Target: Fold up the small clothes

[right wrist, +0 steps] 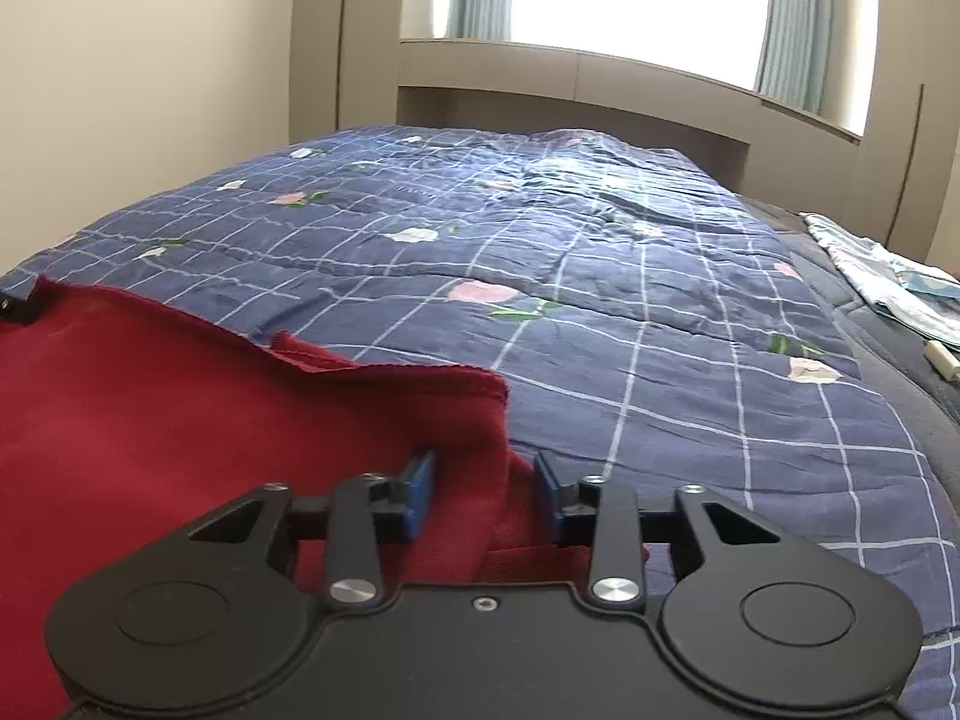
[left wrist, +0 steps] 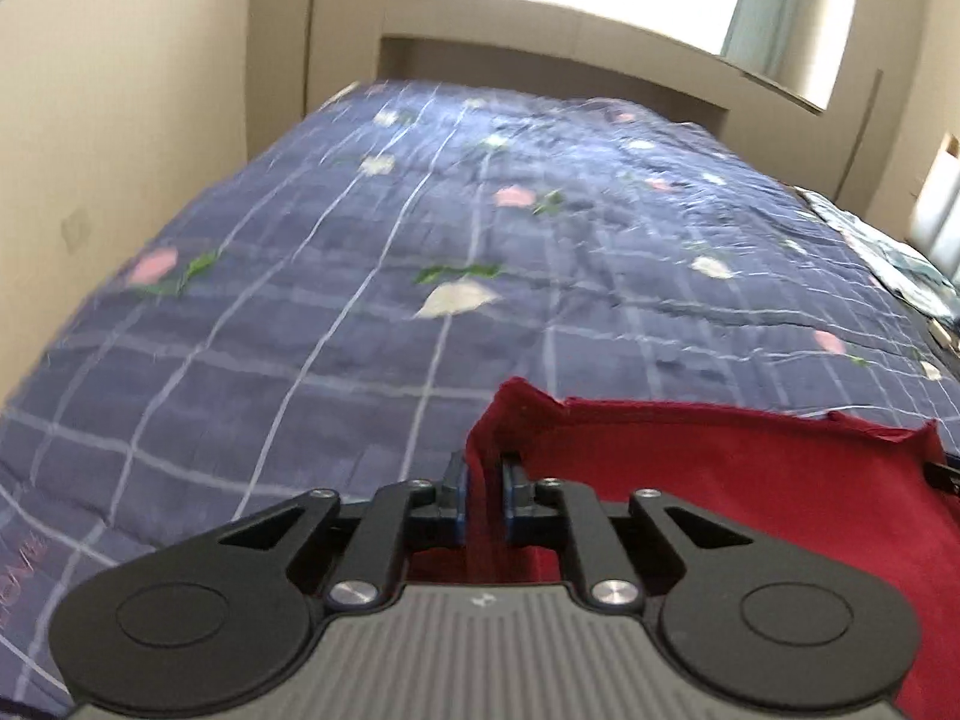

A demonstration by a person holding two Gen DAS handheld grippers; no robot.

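while the red cloth [right wrist: 150, 408] lies spread on the blue checked blanket [right wrist: 630, 312] on the bed, both grippers hold on at its near corners. the cloth is deep red and soft, with a stitched hem and a small fold along its far edge. the left gripper [left wrist: 483, 489] pinches a raised corner, its blue pads [left wrist: 461, 495] squeezed close on the fabric. the right gripper [right wrist: 483, 495] has its jaws partly spread, with a bunched fold of cloth between them; i cannot tell if they press it.
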